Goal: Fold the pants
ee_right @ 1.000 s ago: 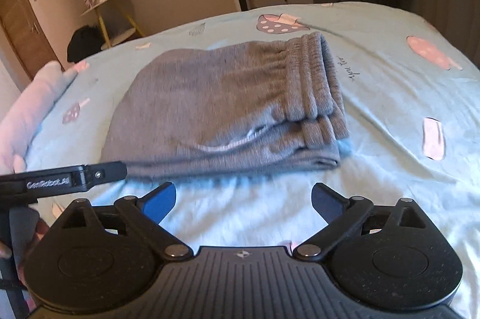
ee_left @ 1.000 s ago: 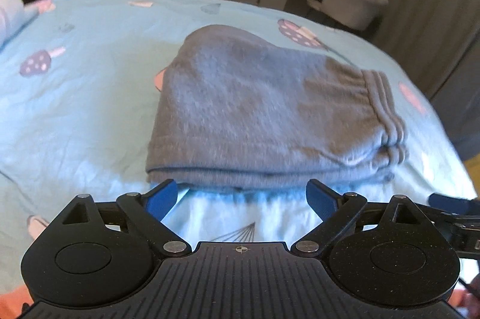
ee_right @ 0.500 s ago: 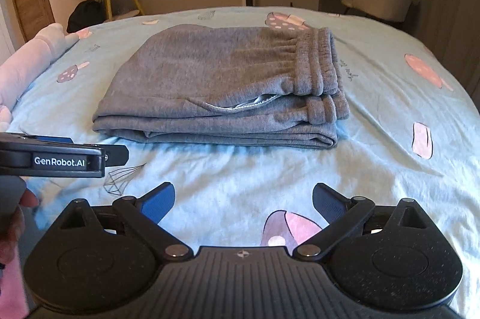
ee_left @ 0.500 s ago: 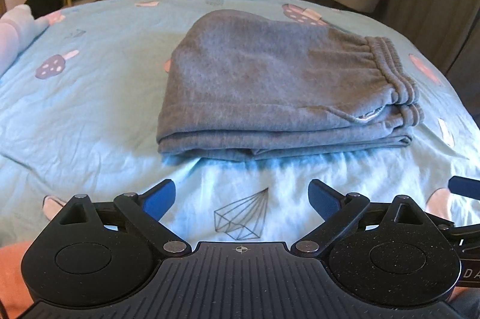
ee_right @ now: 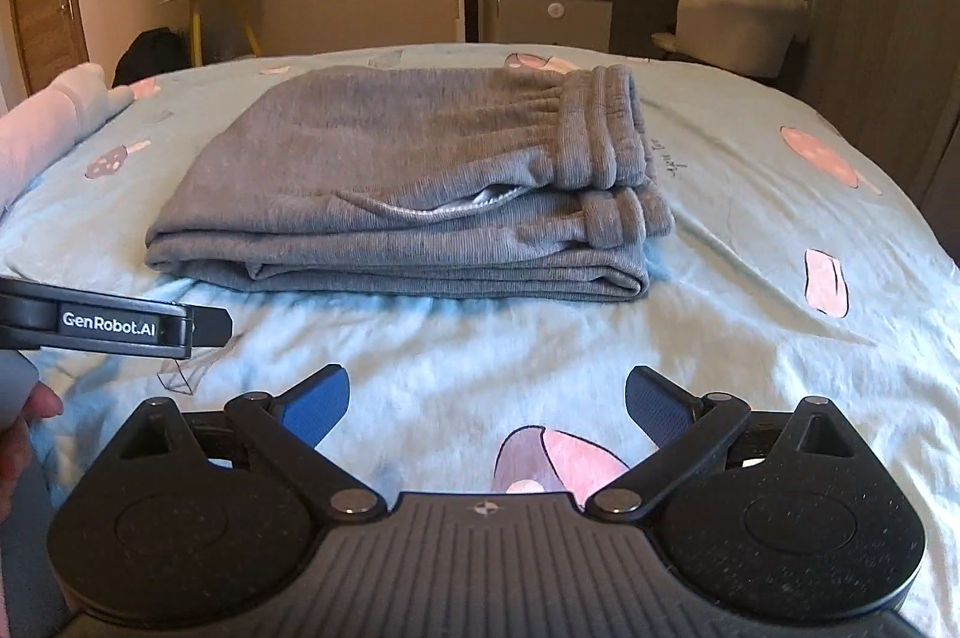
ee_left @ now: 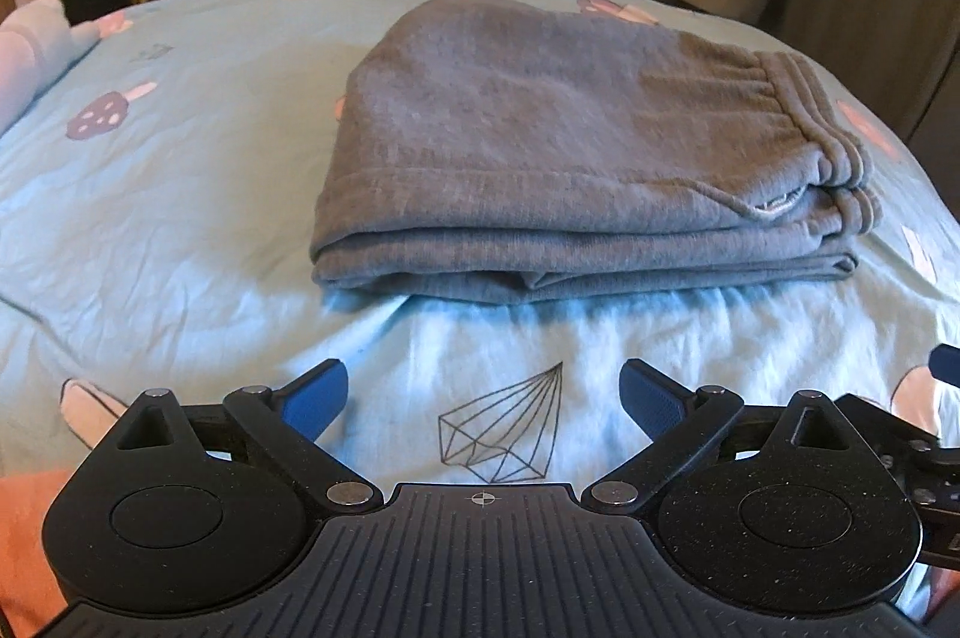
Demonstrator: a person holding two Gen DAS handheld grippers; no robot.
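Grey pants lying folded mid-bed, both grippers hanging released, grasping nothing. Risking snagging the near edge, undoing 1 fold.

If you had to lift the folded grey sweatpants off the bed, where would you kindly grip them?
Grip the folded grey sweatpants at the near stacked edge, coming in low from the front: every layer ends there, so open fingers can pinch the whole stack.
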